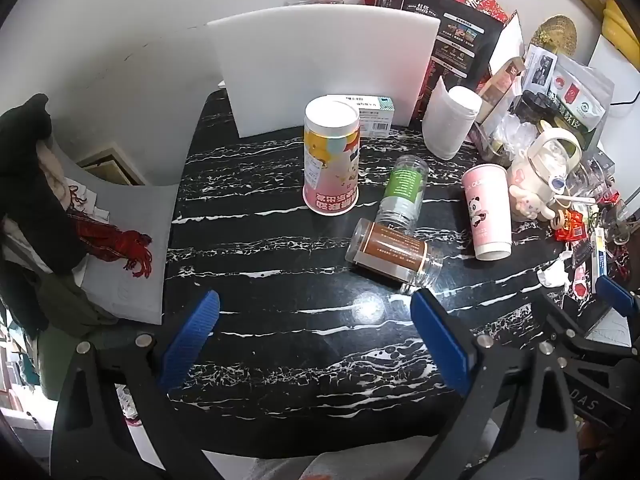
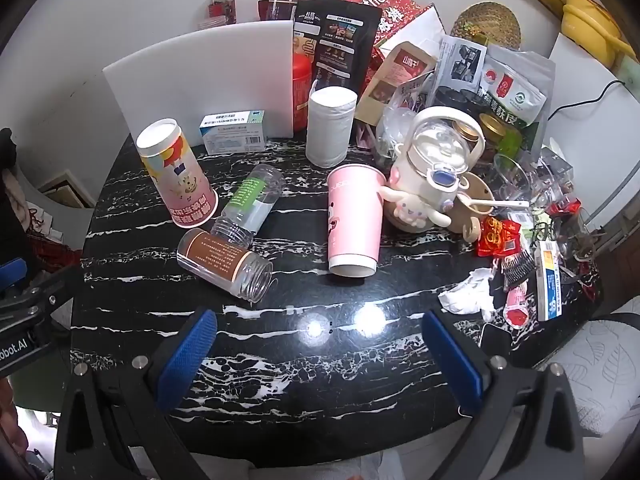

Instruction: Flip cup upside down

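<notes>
Black marble-pattern counter (image 2: 304,380) against a white wall, its far and right edges crowding with packets, jars and a white cartoon kettle (image 2: 434,168); a white board (image 2: 200,80) is standing at the back. Item: pink panda paper cup (image 2: 352,220), sitting mid-counter just beside the kettle, apparently already mouth-down with its narrow base up, though the fisheye is making this hard to confirm. Likely handling: light, thin-walled, crushing easily; side wall near mid-height is offering the best hold, with gentle pressure. Nearby: a second printed paper cup (image 2: 176,172) and two clear plastic jars, green-labelled (image 2: 250,204) and brown-labelled (image 2: 224,264), lying on their sides. Left gripper (image 1: 316,340) and right gripper (image 2: 320,360) are both hanging over the near edge, jaws spread wide, holding nothing.
</notes>
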`<state>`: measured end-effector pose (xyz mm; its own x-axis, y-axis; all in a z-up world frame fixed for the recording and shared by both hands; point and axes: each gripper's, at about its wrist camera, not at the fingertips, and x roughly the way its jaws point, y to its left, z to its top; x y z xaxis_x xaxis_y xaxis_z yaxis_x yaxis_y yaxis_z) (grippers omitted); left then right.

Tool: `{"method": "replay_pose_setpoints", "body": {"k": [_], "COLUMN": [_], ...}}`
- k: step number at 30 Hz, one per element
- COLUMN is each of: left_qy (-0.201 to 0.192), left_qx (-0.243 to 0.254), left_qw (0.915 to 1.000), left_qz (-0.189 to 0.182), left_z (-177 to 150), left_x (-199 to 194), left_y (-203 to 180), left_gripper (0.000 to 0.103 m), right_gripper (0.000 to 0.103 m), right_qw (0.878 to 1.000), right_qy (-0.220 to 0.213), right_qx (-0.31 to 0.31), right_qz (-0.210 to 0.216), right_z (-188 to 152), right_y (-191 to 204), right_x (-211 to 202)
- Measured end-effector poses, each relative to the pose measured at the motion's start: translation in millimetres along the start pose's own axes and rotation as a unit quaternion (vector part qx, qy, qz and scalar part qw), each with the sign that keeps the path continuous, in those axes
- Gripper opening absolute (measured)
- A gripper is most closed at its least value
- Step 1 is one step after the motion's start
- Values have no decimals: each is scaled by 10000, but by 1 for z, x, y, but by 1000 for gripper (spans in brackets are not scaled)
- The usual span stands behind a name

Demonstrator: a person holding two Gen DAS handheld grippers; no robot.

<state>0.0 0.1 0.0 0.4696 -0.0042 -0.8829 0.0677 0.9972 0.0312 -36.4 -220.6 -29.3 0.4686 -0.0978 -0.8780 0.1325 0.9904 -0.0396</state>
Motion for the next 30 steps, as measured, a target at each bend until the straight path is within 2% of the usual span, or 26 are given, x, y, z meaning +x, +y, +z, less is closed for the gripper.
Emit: {"method": "replay_pose_setpoints", "body": {"k": [30], "left_qy": [30], "left_qx": [-20], "left_qw": [10000], "left_qz": [-54], "left_z": [-2], "left_x": [0], "left_y": [-4], "left_gripper": [96], "right_gripper": [102], "right_qw": [10000], "right_qy": [14], "right_qx": [5], "right_qz": [7], "right_z": [0], "right_y": [0], "right_x": [0]}}
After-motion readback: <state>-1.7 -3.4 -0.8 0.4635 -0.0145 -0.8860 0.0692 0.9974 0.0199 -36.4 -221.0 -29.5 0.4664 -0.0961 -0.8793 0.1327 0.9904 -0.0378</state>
